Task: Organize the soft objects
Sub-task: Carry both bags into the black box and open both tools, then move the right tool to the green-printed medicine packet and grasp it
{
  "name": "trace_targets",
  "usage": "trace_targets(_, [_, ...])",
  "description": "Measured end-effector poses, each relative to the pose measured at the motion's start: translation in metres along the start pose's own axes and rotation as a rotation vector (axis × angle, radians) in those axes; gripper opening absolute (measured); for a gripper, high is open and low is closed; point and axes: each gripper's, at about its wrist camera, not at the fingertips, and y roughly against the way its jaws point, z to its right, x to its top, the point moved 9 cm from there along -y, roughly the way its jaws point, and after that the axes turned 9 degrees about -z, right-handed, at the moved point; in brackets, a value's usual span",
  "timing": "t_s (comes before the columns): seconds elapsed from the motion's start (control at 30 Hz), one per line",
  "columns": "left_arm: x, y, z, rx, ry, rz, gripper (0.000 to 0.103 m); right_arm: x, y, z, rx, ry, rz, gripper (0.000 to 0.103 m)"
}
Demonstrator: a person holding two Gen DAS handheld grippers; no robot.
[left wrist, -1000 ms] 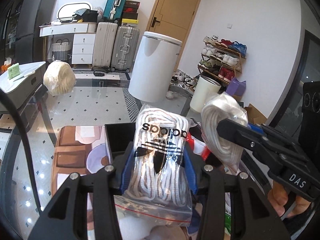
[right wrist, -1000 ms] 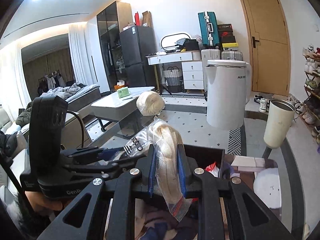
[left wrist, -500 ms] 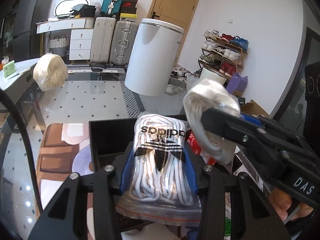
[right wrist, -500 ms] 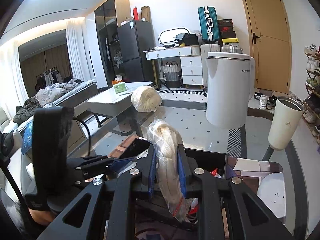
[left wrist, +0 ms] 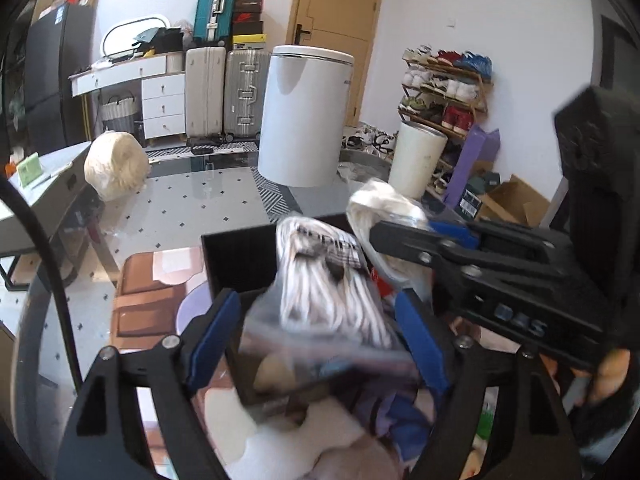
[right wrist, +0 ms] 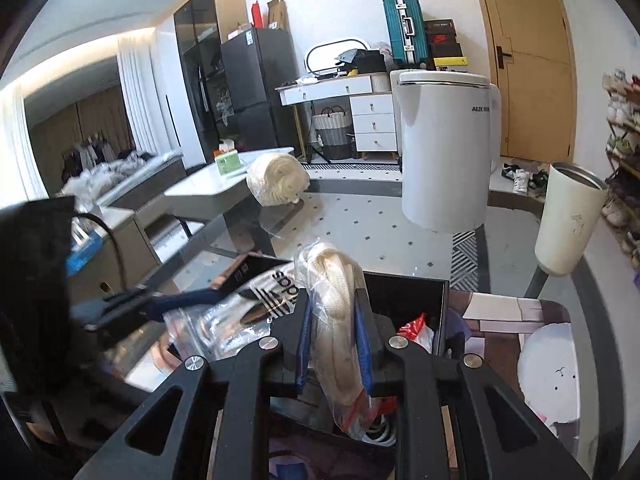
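The left gripper (left wrist: pixel 320 320) has let go: half a second ago its blue pads pinched the bag of white laces (left wrist: pixel 328 280), and now the jaws stand wide with a gap on each side of the bag. The bag is blurred in the left wrist view and sits tilted over the near left part of the black box (left wrist: pixel 236 260), so it seems to be dropping in. Both grippers have also come lower and closer to the box than a second ago.

The right gripper (right wrist: pixel 334 344) still holds its jaws narrow on the bag of cream laces (right wrist: pixel 332 312), which hangs above the middle of the box with its lower end inside. By my reckoning one bag is as good as stowed and the second is about to follow.

The dropped bag carries the adidas name and three-stripe logo, clear in the right wrist view and smeared in the left. The tall white bin (right wrist: pixel 446 152) on the far side reads "AUX" plus letters too small to make out. The right gripper's side shows faint letters, probably "DAS".
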Motion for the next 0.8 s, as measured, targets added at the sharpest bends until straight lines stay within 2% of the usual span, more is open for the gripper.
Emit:
trace_targets(0.13, [-0.007, 0.011, 0.001, 0.030, -0.033, 0.004, 0.080, -0.007, -0.011, -0.001, -0.038, 0.022, -0.037, 0.019])
trace_targets(0.3, [-0.013, 0.017, -0.013, 0.025, 0.039, -0.009, 0.080, -0.022, -0.025, 0.008, -0.057, 0.000, -0.115, 0.019])
trace_targets(0.37, [-0.015, 0.019, -0.016, 0.003, 0.067, -0.006, 0.080, -0.024, -0.024, 0.009, -0.049, -0.001, -0.125, 0.024])
trace_targets(0.43, [-0.014, 0.022, -0.019, 0.002, 0.081, 0.005, 0.080, -0.024, -0.019, 0.007, -0.047, 0.010, -0.115, 0.038])
trace_targets(0.53, [-0.016, 0.023, -0.023, 0.021, 0.086, 0.013, 0.081, -0.022, -0.006, 0.002, -0.023, 0.024, -0.083, 0.046])
trace_targets(0.73, [-0.017, 0.007, -0.036, 0.050, 0.135, -0.009, 0.081, -0.025, 0.020, 0.004, -0.034, 0.021, -0.045, 0.049])
trace_targets(0.8, [-0.018, -0.001, -0.039, 0.047, 0.148, -0.022, 0.086, -0.027, 0.026, 0.007, -0.046, 0.015, -0.043, 0.051])
